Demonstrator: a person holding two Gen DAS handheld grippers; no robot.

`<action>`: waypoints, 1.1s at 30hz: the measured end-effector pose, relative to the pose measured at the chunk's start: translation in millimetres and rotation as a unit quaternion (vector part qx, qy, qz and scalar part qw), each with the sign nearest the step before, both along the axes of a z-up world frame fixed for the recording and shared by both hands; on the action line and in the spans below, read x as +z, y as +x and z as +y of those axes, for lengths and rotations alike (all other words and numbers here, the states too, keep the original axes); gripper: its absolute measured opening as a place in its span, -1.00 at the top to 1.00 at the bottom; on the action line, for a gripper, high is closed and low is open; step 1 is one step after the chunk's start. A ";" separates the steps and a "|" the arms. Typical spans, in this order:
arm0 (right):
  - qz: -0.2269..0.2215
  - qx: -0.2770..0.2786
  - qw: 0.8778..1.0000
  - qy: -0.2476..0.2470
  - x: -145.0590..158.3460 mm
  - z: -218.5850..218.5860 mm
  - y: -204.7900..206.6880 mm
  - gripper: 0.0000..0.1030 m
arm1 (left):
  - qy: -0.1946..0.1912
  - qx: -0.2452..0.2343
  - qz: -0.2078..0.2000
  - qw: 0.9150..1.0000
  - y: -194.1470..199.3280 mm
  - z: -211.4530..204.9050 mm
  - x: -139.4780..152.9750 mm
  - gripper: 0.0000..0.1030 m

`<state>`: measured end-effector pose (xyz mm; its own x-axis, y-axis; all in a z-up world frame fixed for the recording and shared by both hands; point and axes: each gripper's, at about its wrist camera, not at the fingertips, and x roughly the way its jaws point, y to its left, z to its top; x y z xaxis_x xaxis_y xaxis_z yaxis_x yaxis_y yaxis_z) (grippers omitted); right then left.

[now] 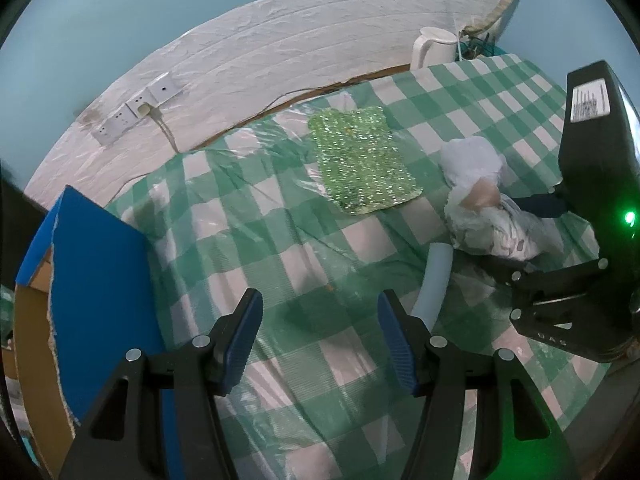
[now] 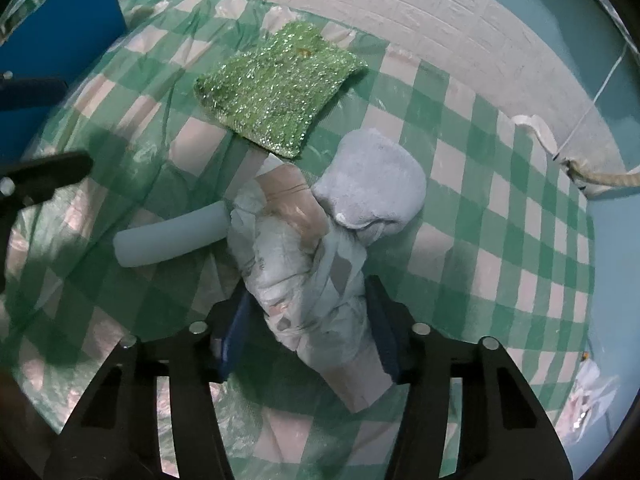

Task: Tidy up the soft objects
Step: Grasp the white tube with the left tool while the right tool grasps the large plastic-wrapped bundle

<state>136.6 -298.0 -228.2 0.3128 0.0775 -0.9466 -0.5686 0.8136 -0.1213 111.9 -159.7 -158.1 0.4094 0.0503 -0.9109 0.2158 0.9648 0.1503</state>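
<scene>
A pale patterned cloth bundle (image 2: 312,276) lies on the green checked tablecloth (image 2: 500,208), with a grey plush towel (image 2: 376,184) against its far end and a pale foam tube (image 2: 172,236) to its left. A glittery green cloth (image 2: 280,88) lies flat beyond them. My right gripper (image 2: 306,320) has its jaws wide around the near part of the bundle, pads at its sides. My left gripper (image 1: 320,340) is open and empty above the tablecloth (image 1: 280,248), left of the tube (image 1: 436,280) and bundle (image 1: 488,216). The glittery cloth (image 1: 360,160) lies ahead of it.
A blue-faced cardboard box (image 1: 96,280) stands at the table's left end, close to my left gripper. A white kettle (image 1: 434,46) sits at the far right corner. Wall sockets (image 1: 136,112) with a plugged cable are on the wall behind. The box also shows in the right wrist view (image 2: 60,12).
</scene>
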 end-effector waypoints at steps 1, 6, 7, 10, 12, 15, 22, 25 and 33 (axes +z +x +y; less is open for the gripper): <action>0.004 -0.004 1.000 0.004 1.2 -1.6 0.5 0.02 | -0.002 -0.002 0.001 1.000 0.3 -1.2 -0.5 -0.19; 0.017 -0.038 0.999 0.016 8.2 -13.7 6.9 0.06 | -0.016 -0.017 0.010 1.000 2.8 -12.6 -4.8 -0.39; 0.019 -0.045 0.999 0.020 10.5 -16.8 7.2 0.06 | -0.018 -0.023 0.010 1.000 2.6 -16.2 -5.5 -0.39; 0.026 -0.066 0.997 0.035 16.2 -27.7 7.1 0.06 | -0.010 -0.044 0.006 0.999 0.9 -29.5 -8.3 -0.39; 0.032 -0.078 0.995 0.045 18.0 -33.1 7.2 0.06 | -0.010 -0.052 0.007 0.999 0.7 -35.1 -10.1 -0.39; 0.041 -0.095 0.993 0.055 18.0 -41.8 8.7 0.06 | -0.017 -0.057 0.015 0.998 2.3 -40.4 -14.4 -0.39; 0.045 -0.110 0.991 0.063 17.0 -52.7 11.6 0.06 | -0.026 -0.056 0.037 0.997 5.5 -46.7 -28.1 -0.39; 0.045 -0.109 0.991 0.065 16.7 -53.9 13.5 0.06 | -0.032 -0.057 0.045 0.997 6.4 -48.2 -33.4 -0.37; 0.047 -0.114 0.990 0.068 17.4 -55.8 11.5 0.06 | -0.033 -0.074 0.061 0.995 5.4 -54.7 -44.0 0.56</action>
<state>148.1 -353.8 -210.7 0.2475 0.1436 -0.9582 -0.3728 0.9270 0.0426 117.3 -214.4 -202.1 0.2939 -0.0629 -0.9538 0.3690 0.9280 0.0525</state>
